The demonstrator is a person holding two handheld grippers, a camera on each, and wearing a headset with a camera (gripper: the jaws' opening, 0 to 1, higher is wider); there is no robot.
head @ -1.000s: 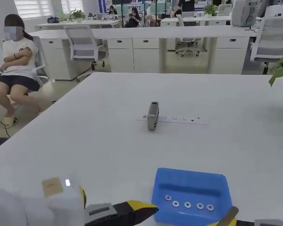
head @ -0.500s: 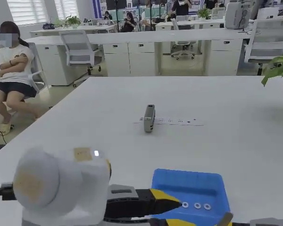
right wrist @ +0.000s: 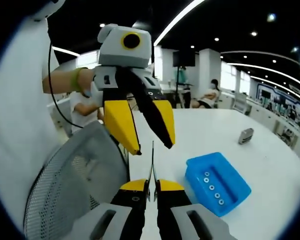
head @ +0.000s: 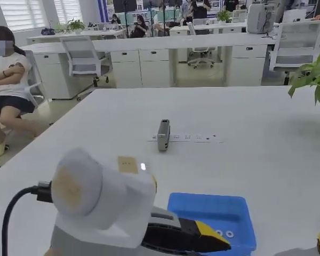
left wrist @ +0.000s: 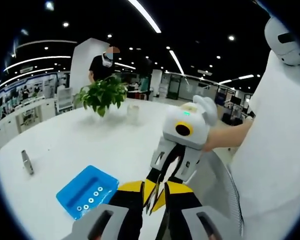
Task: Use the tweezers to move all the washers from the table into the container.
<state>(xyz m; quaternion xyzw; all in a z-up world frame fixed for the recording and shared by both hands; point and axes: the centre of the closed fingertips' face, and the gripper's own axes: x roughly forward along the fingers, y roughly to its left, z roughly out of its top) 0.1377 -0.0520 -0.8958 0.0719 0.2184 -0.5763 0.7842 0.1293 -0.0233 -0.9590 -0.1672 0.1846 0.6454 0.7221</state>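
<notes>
The blue container (head: 213,205) lies on the white table (head: 122,138) with several washers (head: 224,233) in a row inside; the row also shows in the right gripper view (right wrist: 212,187). My left gripper (head: 216,242) hovers large at the near left, its yellow tips over the container's front edge. In the right gripper view the left gripper (right wrist: 152,147) faces the camera with jaws apart and nothing between them. My right gripper (right wrist: 152,186) is shut on thin metal tweezers (right wrist: 152,160) that point up toward the left gripper.
A small grey device (head: 163,134) stands mid-table beside a flush socket strip (head: 194,137). A potted plant (head: 309,74) leans in at the right. A mesh chair back (right wrist: 75,195) sits close under the grippers. A person (head: 5,74) sits at the far left.
My left gripper has risen and pushed forward to the right, now covering the container's front left. The right gripper's tip has slid out toward the bottom right corner. The head camera has shifted.
</notes>
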